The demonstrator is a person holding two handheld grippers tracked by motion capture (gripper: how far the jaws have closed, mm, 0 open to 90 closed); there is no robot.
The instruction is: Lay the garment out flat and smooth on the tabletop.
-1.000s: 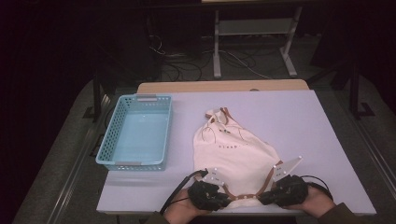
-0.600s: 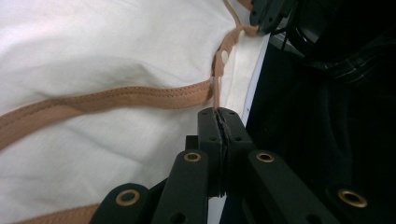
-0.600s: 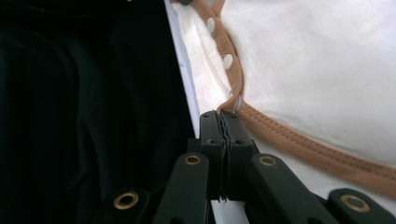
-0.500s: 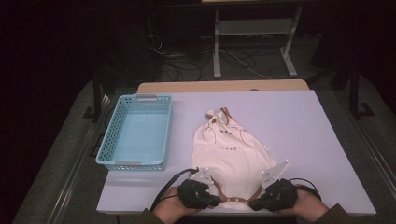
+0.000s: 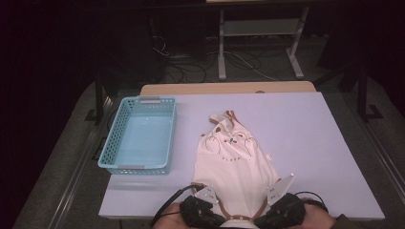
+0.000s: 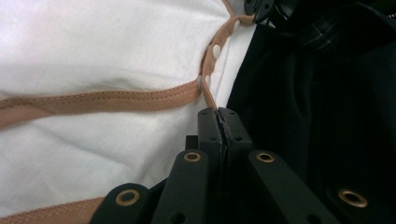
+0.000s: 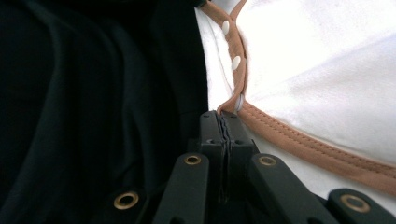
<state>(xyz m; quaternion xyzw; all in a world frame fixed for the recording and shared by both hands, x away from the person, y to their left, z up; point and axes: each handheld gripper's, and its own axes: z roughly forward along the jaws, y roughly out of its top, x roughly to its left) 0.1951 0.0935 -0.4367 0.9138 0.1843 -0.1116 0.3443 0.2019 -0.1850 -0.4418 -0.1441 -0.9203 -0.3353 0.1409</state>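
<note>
1. Small white cloth baby suit with brown trim (image 5: 234, 160), flat on the near middle of the pale purple table top (image 5: 310, 138), long way running from near edge to far side, a bit slanted.
2. Neck end with little brown straps pointing away to the far side; snap-button bottom end at the near edge, by the person's dark top.
3. Brown trim strip with white snap buttons (image 6: 212, 70) right at the tips of the left black two-jaw gripper (image 6: 218, 114), jaws pressed tight together on that trim.
4. Right black two-jaw gripper (image 7: 225, 116) squeezed tight too, pinching the brown trim at the other bottom corner.
5. Light blue plastic basket with holes in its walls (image 5: 114, 143), well apart on the left side of the table.
6. Beyond the table: dark room, grey floor, tangled cables, a metal stand's legs.
</note>
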